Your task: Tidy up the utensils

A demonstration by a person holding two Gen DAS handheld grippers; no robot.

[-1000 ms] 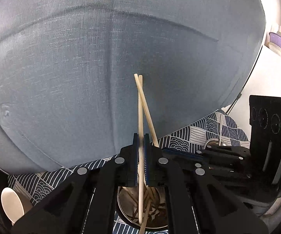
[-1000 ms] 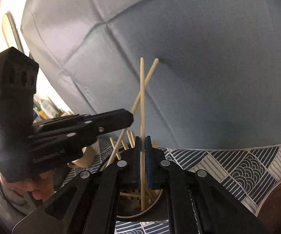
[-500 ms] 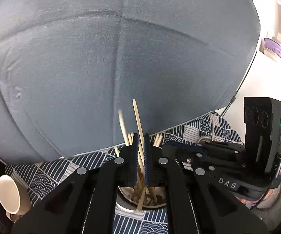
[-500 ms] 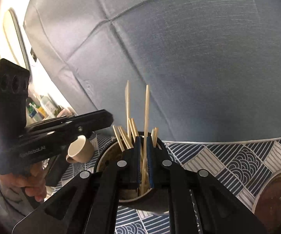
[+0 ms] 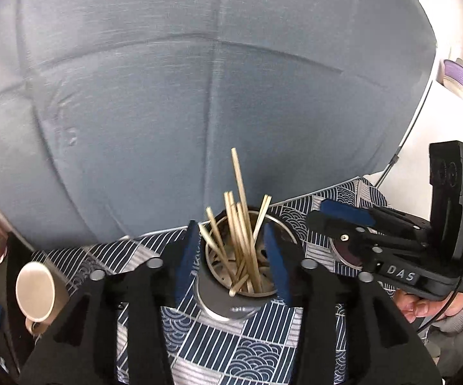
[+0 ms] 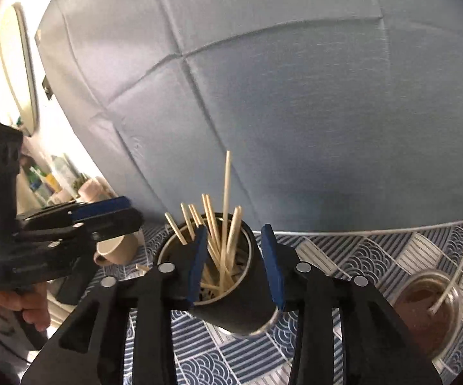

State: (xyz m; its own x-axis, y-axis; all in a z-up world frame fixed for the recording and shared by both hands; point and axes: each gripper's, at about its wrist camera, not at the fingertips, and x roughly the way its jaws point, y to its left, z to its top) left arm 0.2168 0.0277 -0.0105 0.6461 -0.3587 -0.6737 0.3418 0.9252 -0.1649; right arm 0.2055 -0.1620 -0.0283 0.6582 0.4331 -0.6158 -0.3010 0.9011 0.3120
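As both sets of jaws have just been opening and grip nothing now, the chopsticks (image 5: pixel 242 224) are seen released into the metal holder (image 5: pixel 231 301) on the patterned surface (image 5: pixel 257 353). The drop-off step is judged finished; next, the left gripper (image 5: pixel 231 256) and the right gripper (image 6: pixel 236 263) are to be drawn clear and further loose utensils sought.

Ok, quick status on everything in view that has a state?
Left gripper: jaws just opened, nothing between the pads.
Right gripper: jaws just opened, empty.
Wooden chopsticks: loose in the holder, leaning.
Round metal chopstick holder: upright on the patterned cloth.
Beige ceramic mug: lying on its side.
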